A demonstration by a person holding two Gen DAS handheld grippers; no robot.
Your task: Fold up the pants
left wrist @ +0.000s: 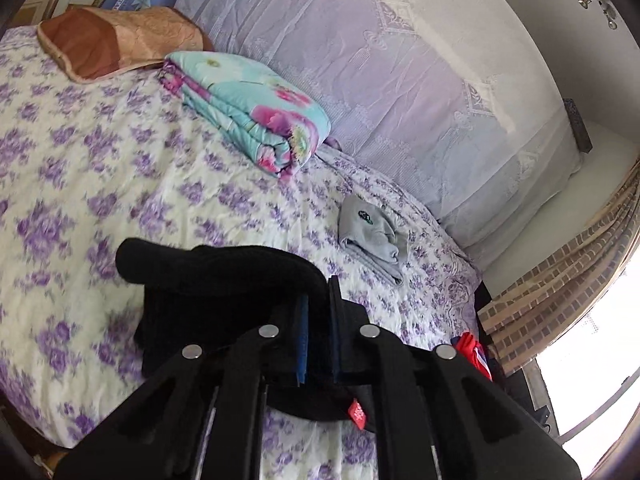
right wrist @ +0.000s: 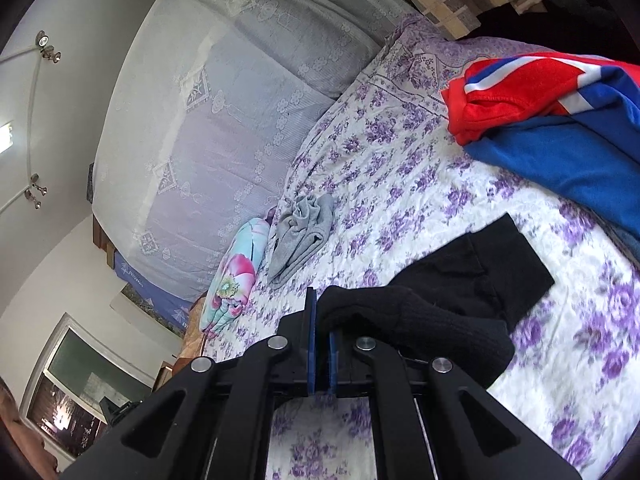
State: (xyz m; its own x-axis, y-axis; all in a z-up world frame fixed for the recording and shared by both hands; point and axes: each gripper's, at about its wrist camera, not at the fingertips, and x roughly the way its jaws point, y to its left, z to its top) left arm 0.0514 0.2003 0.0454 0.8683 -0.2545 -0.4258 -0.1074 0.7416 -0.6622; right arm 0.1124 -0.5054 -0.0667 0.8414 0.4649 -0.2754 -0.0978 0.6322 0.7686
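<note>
On the bed [left wrist: 100,184], covered by a white sheet printed with purple flowers, the black pants [left wrist: 208,280] lay bunched and were held at two points. In the left wrist view, the left gripper [left wrist: 318,320] had its blue-padded jaws drawn close together on a fold of the black cloth; the bulk of the pants spread from the fingers toward 10 o'clock, and a red tag [left wrist: 357,414] hung from the fabric below the jaws. In the right wrist view, the right gripper [right wrist: 322,344] was likewise clenched on the pants [right wrist: 452,296], its pads nearly touching, with one dark leg end extending toward 2 o'clock across the sheet [right wrist: 400,208].

Well apart from the pants, a folded grey garment [left wrist: 370,232] rested at 1 o'clock of the left gripper. A folded turquoise quilt with pink flowers [left wrist: 248,112] lay at 11 o'clock, and beyond it a brown cushion [left wrist: 116,40] sat near the far corner. A red, white and blue garment [right wrist: 560,112] lay at 2 o'clock in the right wrist view, near the bed edge. A pale lace-covered headboard [left wrist: 400,80] ran along the far side of the bed.
</note>
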